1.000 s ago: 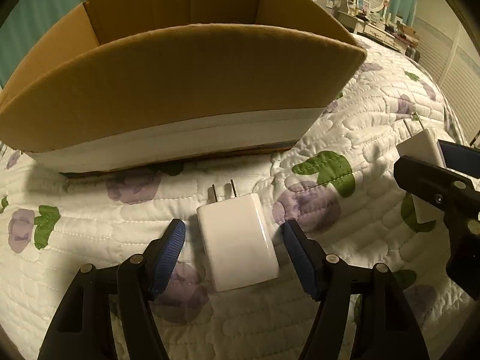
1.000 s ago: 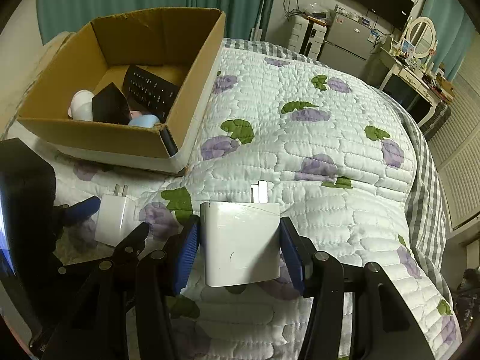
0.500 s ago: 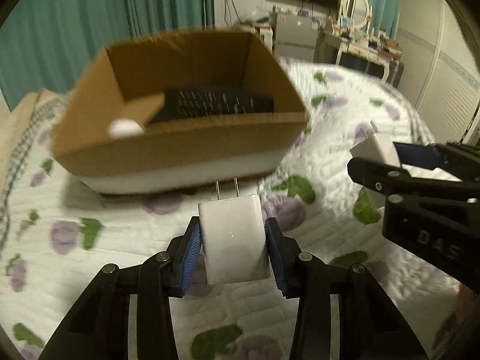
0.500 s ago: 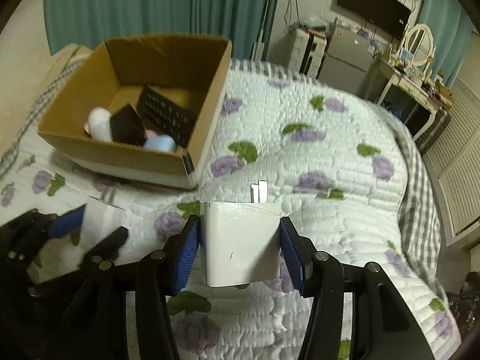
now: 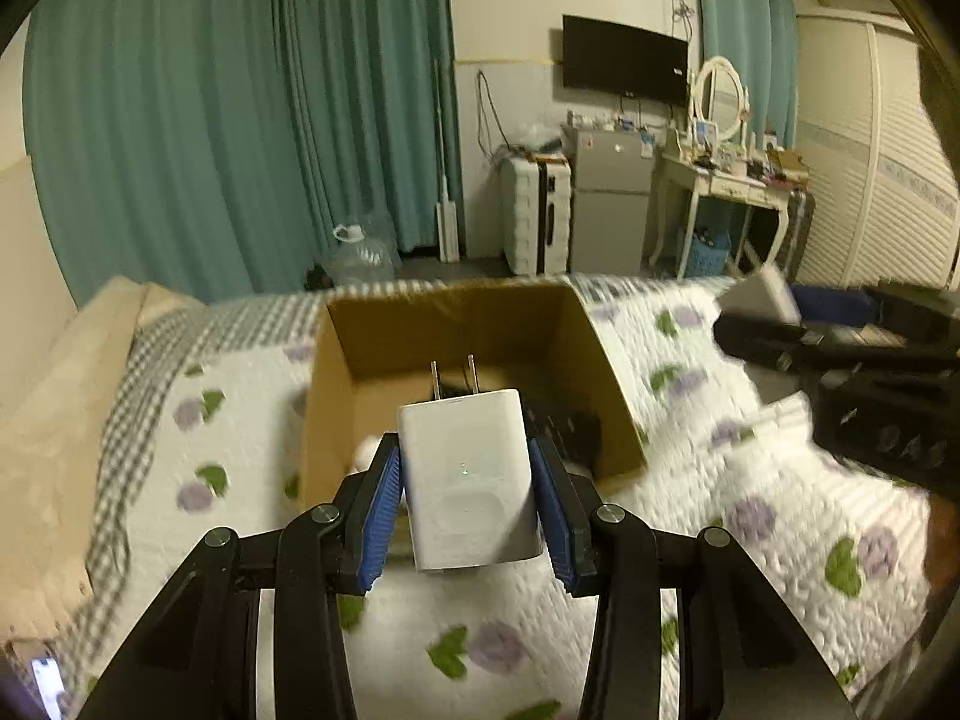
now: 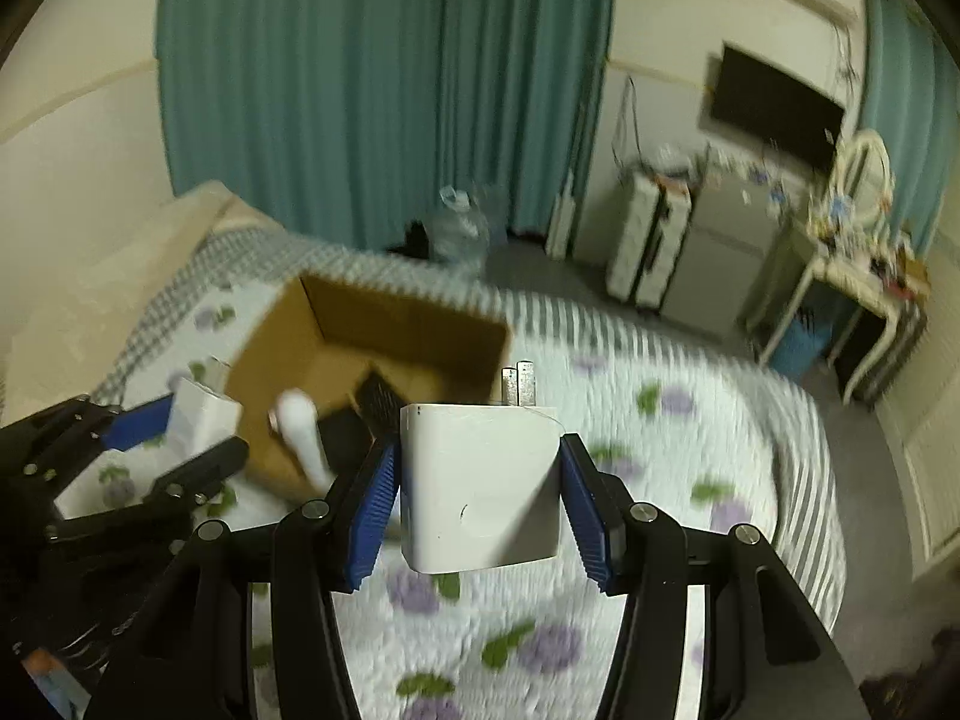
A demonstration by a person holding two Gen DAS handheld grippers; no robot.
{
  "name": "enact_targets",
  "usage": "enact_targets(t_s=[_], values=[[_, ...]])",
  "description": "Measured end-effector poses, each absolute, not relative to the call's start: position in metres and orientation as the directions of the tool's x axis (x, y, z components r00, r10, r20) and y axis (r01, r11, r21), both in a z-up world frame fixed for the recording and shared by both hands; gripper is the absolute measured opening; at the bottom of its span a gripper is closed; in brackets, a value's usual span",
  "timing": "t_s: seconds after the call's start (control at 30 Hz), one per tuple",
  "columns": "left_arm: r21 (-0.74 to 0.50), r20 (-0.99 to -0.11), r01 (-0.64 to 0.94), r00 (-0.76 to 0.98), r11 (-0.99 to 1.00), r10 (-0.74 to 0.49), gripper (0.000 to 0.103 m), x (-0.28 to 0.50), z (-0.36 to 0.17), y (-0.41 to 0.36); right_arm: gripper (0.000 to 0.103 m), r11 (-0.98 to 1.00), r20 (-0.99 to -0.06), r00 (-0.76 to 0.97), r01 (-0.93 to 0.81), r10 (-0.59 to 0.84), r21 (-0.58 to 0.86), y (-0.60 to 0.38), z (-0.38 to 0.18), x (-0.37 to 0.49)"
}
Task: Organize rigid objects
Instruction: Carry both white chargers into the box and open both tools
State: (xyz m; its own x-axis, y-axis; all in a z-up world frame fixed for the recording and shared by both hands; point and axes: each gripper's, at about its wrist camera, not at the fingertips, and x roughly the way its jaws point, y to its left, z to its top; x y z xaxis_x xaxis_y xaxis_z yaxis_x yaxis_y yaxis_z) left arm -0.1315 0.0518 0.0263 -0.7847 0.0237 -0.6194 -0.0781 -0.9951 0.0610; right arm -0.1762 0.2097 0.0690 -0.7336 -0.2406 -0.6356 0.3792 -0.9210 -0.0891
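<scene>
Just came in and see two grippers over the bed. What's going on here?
A person is tidying small items into the cardboard box on the quilt. The left gripper is shut on a small white charger, and the right gripper is shut on a wider white charger. Both are held in the air short of the box, which already holds a few things.
</scene>
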Motion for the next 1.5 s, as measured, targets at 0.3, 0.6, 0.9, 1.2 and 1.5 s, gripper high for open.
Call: enact_targets(t_s=[0.3,0.6,0.9,1.2,1.5], values=[[0.09,-0.601,-0.049,-0.799,-0.995,-0.015,0.043,-0.199,0.033,0.026,0.052,-0.864,-0.58,-0.763,0.466,-0.285,-0.188,0.173,0.103,-0.238],[0.101,-0.68,-0.039,-0.732,-0.994,-0.04,0.043,-0.262,-0.031,0.014,0.052,-0.826,-0.674,-0.678,0.535,-0.294,-0.178,0.154,0.028,-0.298],[0.105,-0.72,-0.059,-0.693,-0.993,-0.035,0.047,-0.277,-0.059,0.013,0.052,-0.838,-0.697,-0.657,0.524,-0.287,-0.149,0.162,0.006,-0.312],[0.1,-0.662,-0.011,-0.747,-0.995,-0.058,0.065,-0.252,-0.029,0.001,0.053,-0.849,-0.685,-0.662,0.515,-0.305,-0.12,0.161,0.008,-0.309],[0.073,-0.647,0.016,-0.76,-0.997,-0.06,0.065,-0.247,-0.025,-0.014,0.053,-0.824,-0.721,-0.634,0.544,-0.28,-0.158,0.139,-0.029,-0.321]])
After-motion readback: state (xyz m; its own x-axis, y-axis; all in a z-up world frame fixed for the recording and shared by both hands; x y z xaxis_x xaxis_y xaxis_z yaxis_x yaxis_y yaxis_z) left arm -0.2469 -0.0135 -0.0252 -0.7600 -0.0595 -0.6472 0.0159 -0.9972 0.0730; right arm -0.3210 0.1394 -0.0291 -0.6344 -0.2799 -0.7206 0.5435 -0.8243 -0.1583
